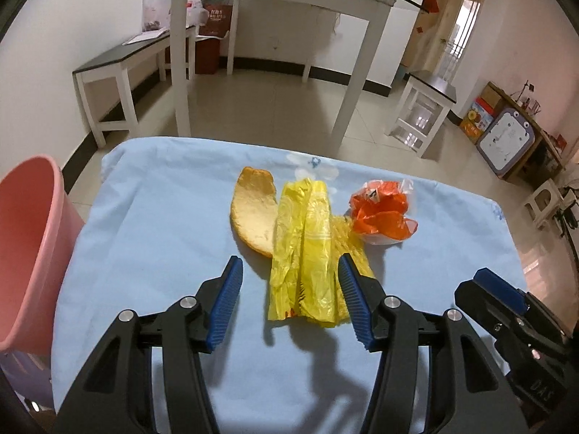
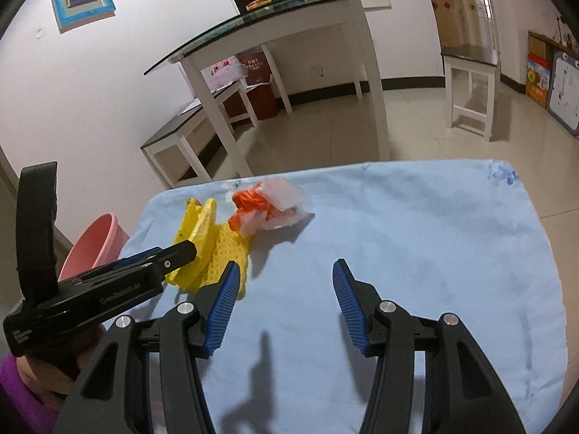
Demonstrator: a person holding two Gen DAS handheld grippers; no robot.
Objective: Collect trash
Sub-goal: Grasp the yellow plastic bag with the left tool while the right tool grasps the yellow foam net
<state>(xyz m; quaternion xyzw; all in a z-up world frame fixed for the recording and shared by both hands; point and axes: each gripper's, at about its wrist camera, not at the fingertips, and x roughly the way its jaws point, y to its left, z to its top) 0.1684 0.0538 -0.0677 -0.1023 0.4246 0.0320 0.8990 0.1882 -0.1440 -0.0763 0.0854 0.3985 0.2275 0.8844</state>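
Table cloth: we work over a light blue cloth [image 1: 152, 217] that covers the table, with all the trash lying toward its far middle.
Pink bin: a pink bin [image 1: 29, 253] stands just off the cloth's left edge, beside our left gripper.
Left gripper: our left gripper [image 1: 289, 271] has its jaws spread wide and holds nothing; the near end of the yellow bag lies between its blue pads [image 1: 226, 303], closer to the right pad, and we cannot tell whether that pad touches it.
Right gripper: our right gripper [image 2: 286, 271] is also spread wide and holds nothing, over bare cloth, with the trash ahead and to its left.
Yellow bag: a crumpled yellow plastic bag [image 1: 304, 249] lies lengthwise in the middle of the row.
Peel: a curved orange peel [image 1: 253, 209] lies against the bag's left side.
Orange wrapper: a crumpled orange-and-clear wrapper [image 1: 383, 213] lies just to the bag's right.
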